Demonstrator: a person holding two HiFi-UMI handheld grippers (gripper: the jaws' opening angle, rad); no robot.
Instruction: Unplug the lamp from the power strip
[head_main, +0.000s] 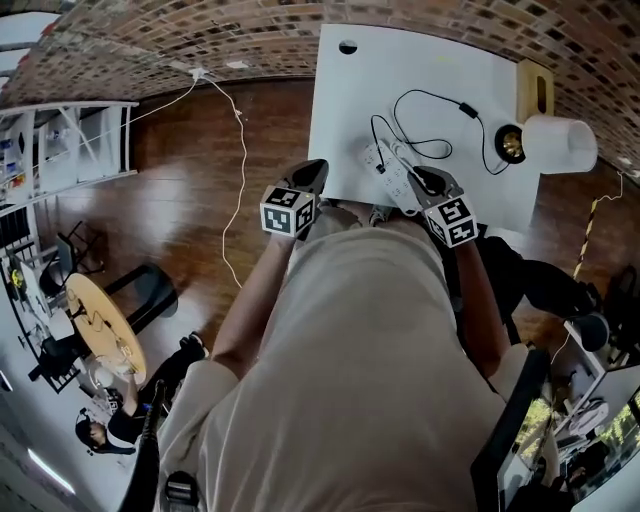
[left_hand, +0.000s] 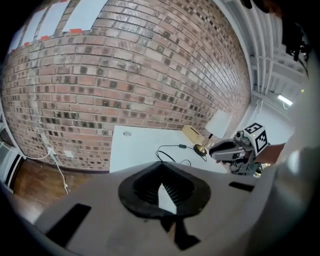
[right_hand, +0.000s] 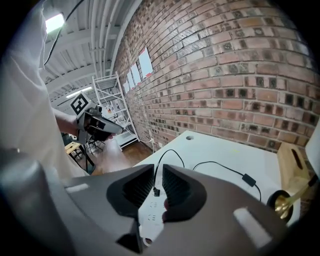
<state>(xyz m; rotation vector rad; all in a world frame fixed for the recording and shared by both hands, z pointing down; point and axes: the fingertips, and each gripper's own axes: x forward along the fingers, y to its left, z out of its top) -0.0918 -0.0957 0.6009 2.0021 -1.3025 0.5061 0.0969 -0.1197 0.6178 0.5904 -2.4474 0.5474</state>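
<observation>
Two hand-held grippers, one lamp circuit.

Left gripper (left_hand: 161, 175): jaws closed tip to tip and empty, at the near left corner of the white table (head_main: 420, 60), apart from the strip.

White power strip (head_main: 393, 175): flat by the table's near edge. The black plug (right_hand: 156, 191) is still seated, and its cord (head_main: 430, 95) loops to the lamp (head_main: 555, 145) at far right.

Right gripper (right_hand: 158, 182): jaws narrowly apart, clasping nothing, over the strip's near end with the plug in line just ahead.

Step, as judged: approach to the plug. Next: advance, clamp the plug body, pull straight out. The strip probably needs bracing.
</observation>
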